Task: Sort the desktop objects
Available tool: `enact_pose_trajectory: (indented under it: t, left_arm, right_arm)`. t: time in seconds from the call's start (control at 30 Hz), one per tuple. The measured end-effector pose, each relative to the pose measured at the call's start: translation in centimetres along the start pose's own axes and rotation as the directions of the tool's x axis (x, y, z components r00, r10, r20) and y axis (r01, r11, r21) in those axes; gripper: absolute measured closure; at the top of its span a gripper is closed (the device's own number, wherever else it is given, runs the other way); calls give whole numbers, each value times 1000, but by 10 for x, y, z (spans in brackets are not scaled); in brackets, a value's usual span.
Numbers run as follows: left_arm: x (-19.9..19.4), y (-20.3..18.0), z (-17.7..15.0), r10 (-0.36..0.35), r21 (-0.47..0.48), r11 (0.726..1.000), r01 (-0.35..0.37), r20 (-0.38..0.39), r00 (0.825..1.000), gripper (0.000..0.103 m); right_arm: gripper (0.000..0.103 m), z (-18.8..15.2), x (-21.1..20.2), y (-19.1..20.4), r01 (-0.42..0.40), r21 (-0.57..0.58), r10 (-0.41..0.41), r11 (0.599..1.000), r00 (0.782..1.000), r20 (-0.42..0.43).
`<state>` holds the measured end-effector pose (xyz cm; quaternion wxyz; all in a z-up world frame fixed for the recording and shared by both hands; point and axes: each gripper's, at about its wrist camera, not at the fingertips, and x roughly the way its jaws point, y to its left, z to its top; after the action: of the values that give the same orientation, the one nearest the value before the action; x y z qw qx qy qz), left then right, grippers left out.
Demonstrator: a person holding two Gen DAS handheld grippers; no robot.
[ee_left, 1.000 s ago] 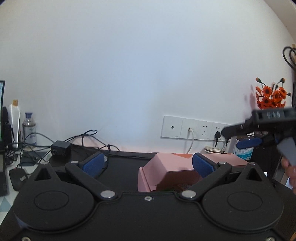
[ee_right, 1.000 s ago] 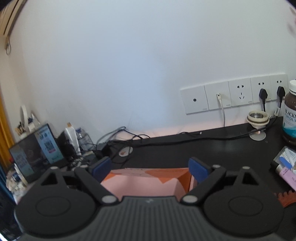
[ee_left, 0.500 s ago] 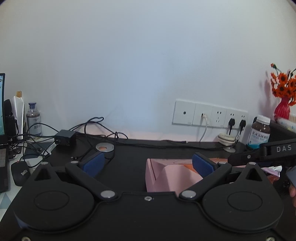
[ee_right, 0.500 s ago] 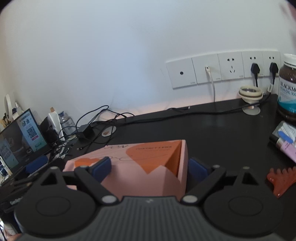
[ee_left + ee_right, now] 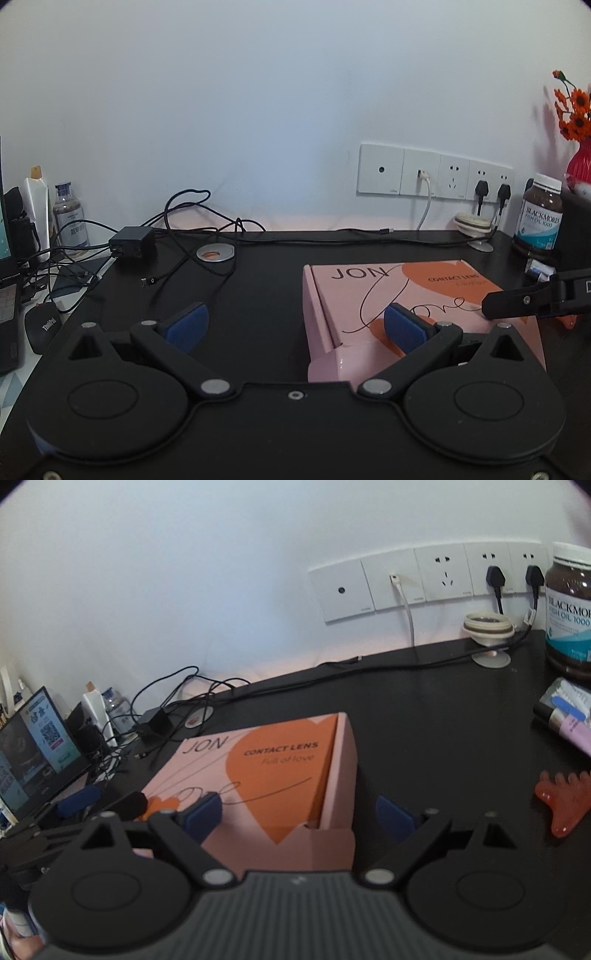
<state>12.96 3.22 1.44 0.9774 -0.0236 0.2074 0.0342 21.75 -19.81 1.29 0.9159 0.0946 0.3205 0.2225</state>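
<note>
Left gripper (image 5: 293,325): spread wide, holding nothing. Left pad over bare desk (image 5: 258,280); right pad over the near left part of the box (image 5: 399,291) lid, contact not clear. Box therefore lies ahead and right of this gripper's centre, not between its pads.

Beyond the left pad: charger brick (image 5: 131,242) with tangled cables, a metal grommet (image 5: 215,253). Far left of the gripper: mouse (image 5: 43,324), small bottle (image 5: 70,218).

Box: pink and orange, "CONTACT LENS" print, flat on the desk, lid shut, tuck flap toward both cameras. Long axis runs roughly away from the grippers, toward the wall sockets (image 5: 434,171).

Right gripper (image 5: 299,818): also spread, gripping nothing. Left pad above the lid; right pad beside the box's right wall, low near the desk. It straddles the near right corner (image 5: 334,823). Judgement: right gripper is better placed; box edge sits within its span.

Right of that gripper: orange comb-like tool (image 5: 565,805), tubes (image 5: 565,716), fish-oil jar (image 5: 569,609), all well apart from the box.

Judgement: sorting barely begun; small items lie outside the shut box.
</note>
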Motion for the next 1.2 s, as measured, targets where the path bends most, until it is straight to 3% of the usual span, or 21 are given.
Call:
enact_pose_trajectory:
  t: [0.5,0.9,1.2]
  left_arm:
    - [5,-8,-4,7,39,999,-6,-18,1000,0]
    - [9,-19,-1,12,71,997,-11,-5,1000,0]
    - [23,-13,4,-110,-36,994,107,-91,990,0]
  right_arm:
    - [9,-8,8,-14,-22,28,22,999,1000,-9]
    - [5,-4,10,-9,4,-56,-4,998,1000,-3]
    - [4,0,13,-18,-11,-34,11,999,1000,-17]
